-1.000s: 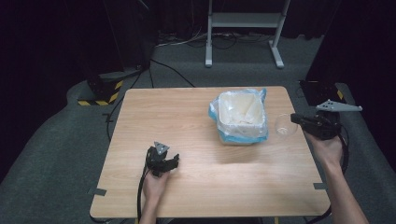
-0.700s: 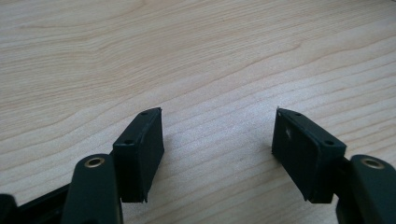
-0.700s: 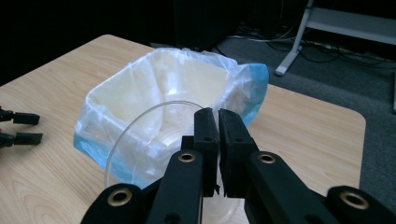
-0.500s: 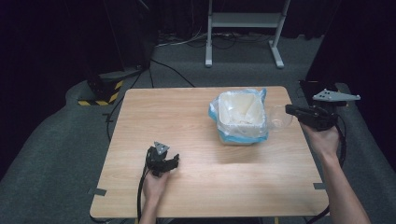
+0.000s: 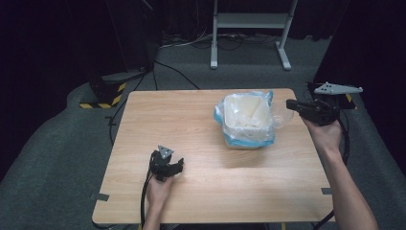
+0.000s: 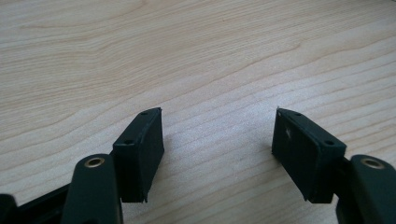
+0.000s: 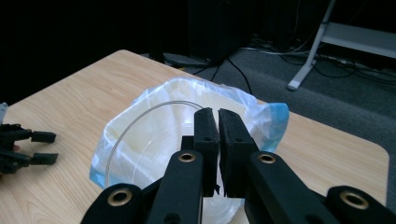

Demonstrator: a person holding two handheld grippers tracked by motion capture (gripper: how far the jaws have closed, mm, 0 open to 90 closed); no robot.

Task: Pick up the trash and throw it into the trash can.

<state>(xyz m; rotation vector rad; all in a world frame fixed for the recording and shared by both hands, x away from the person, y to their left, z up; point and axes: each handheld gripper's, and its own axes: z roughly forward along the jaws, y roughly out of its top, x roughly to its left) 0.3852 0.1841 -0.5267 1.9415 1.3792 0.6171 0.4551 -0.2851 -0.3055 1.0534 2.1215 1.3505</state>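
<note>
**High view: clear cup held at the lined bin, left gripper idle on the table**

High view shows a pale wooden table [image 5: 201,124] with a white bin [image 5: 246,120] standing right of centre, toward the far edge. A clear bag with a blue edge [image 5: 249,141] lines the bin and folds out over its rim.

The right gripper [image 5: 292,104] is held up at the table's right edge, pointing left toward the bin. Its jaws are pressed together on the rim of a clear plastic cup [image 5: 282,116] — in the right gripper view the right gripper [image 7: 218,128] has only the thin rim between its pads, and the cup [image 7: 154,149] curves away to the left in front of the bag's opening [image 7: 187,93]. The cup sits just beside the bin's right side, raised off the table.

The left gripper [image 5: 178,165] rests on the table near the front edge, well apart from the bin, with the hand [image 5: 158,189] behind it. In the left gripper view the left gripper [image 6: 217,135] has its jaws spread wide with nothing between them — bare wood [image 6: 187,56] lies under and ahead of them.
</note>
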